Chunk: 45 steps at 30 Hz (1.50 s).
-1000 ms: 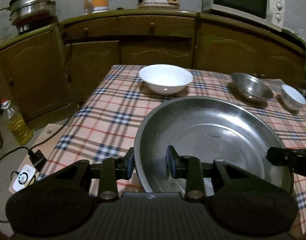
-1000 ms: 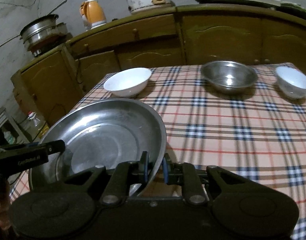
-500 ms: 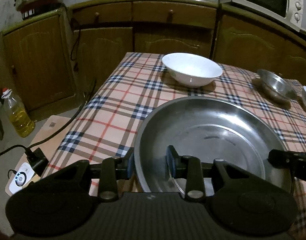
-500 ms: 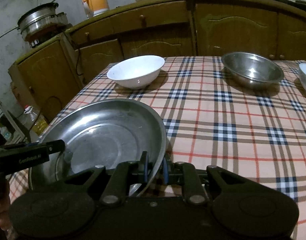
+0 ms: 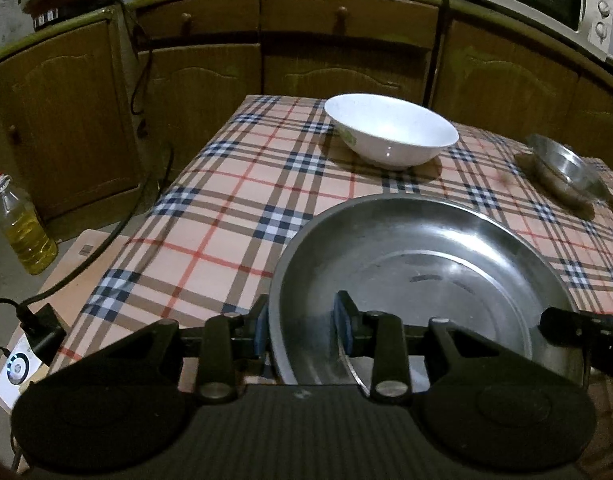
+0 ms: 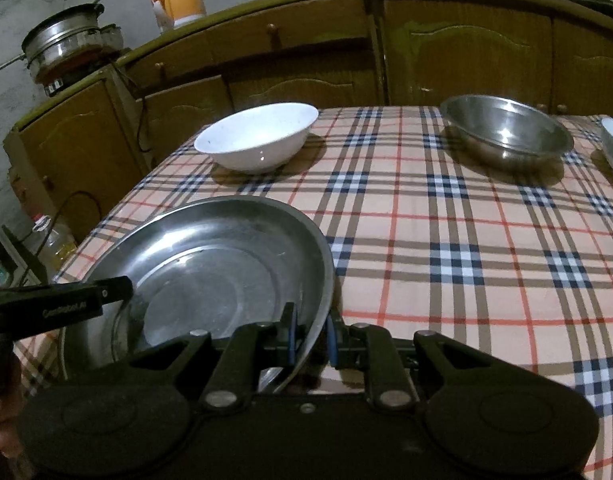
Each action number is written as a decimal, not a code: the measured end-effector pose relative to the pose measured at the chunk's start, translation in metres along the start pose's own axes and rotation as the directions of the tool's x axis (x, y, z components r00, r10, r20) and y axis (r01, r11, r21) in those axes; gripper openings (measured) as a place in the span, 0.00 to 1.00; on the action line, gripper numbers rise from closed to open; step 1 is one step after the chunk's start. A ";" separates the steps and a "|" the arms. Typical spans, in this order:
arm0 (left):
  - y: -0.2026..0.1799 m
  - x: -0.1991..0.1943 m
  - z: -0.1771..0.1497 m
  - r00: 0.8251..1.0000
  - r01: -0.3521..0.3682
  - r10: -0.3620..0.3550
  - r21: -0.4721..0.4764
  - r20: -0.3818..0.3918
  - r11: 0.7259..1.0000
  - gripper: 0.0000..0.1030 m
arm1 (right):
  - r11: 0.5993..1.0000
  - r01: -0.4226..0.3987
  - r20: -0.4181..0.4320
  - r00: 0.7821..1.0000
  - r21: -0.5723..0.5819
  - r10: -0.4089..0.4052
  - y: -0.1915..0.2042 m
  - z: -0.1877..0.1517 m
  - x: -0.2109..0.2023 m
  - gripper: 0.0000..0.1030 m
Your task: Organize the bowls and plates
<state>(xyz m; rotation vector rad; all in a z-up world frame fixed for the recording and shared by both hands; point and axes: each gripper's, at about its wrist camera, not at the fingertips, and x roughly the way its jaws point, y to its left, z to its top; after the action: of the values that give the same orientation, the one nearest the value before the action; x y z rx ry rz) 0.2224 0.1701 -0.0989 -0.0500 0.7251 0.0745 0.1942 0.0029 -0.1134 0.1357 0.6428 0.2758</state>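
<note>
Both ends of the large steel plate (image 5: 422, 264) gripped: left gripper (image 5: 302, 326) clamped across its rim at 9 o'clock, right gripper (image 6: 310, 338) pinching the rim at 3 o'clock, above the checked tablecloth (image 6: 446, 248); white bowl (image 6: 256, 138) beyond at 12, steel bowl (image 6: 506, 132) toward 2

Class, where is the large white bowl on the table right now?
The large white bowl sits at the table's far-left end in the right wrist view, beyond the steel plate, left of the steel bowl.
</note>
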 end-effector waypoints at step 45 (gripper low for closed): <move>-0.215 0.001 0.085 0.986 0.137 -0.147 0.116 0.084 0.984 0.68 | 0.973 0.141 0.144 0.975 0.183 -0.168 -0.230 0.097 -0.063 0.67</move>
<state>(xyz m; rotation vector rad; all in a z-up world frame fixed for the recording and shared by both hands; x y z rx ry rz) 0.2974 -0.0384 -0.0317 0.0073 0.6303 -0.0993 0.2532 -0.2395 -0.0488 0.2695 0.5153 0.0568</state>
